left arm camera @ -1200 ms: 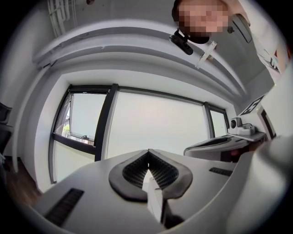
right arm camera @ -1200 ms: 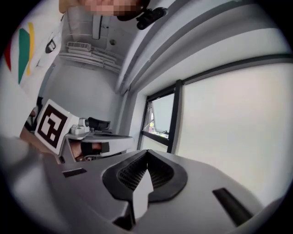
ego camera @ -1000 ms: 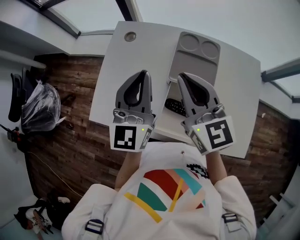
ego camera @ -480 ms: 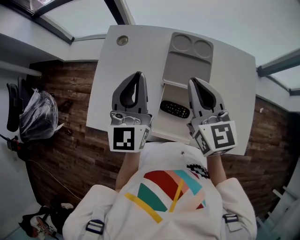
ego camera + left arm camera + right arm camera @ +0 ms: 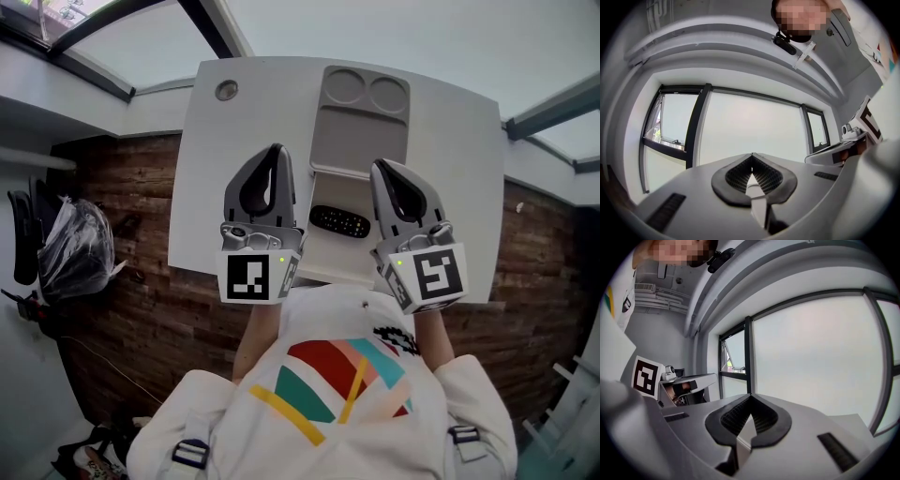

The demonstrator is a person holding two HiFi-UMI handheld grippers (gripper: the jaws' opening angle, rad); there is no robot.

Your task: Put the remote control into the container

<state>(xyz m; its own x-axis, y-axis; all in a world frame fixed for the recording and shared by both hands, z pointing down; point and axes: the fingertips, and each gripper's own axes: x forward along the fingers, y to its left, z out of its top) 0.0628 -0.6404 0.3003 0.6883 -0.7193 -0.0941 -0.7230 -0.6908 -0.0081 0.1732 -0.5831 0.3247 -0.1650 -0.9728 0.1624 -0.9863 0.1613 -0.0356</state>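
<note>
In the head view a black remote control [image 5: 339,221] lies on the white table [image 5: 225,178], near its front edge, between my two grippers. A grey container tray [image 5: 356,127] with two round wells lies just behind it. My left gripper [image 5: 274,150] hangs above the table to the remote's left, jaws shut and empty. My right gripper [image 5: 380,169] hangs to the remote's right, also shut on nothing. Both gripper views look level at the windows; the left gripper [image 5: 752,155] and the right gripper [image 5: 750,398] show their tips closed together.
A small round metal fitting [image 5: 226,90] sits in the table's far left corner. Wood-look floor [image 5: 141,281] lies below the table's left side, with a bagged bundle [image 5: 75,248] on it. The person's torso stands against the front edge.
Both grippers have drifted down and apart in the picture, and the remote now shows fully between them. The view has shifted so the table sits more central.
</note>
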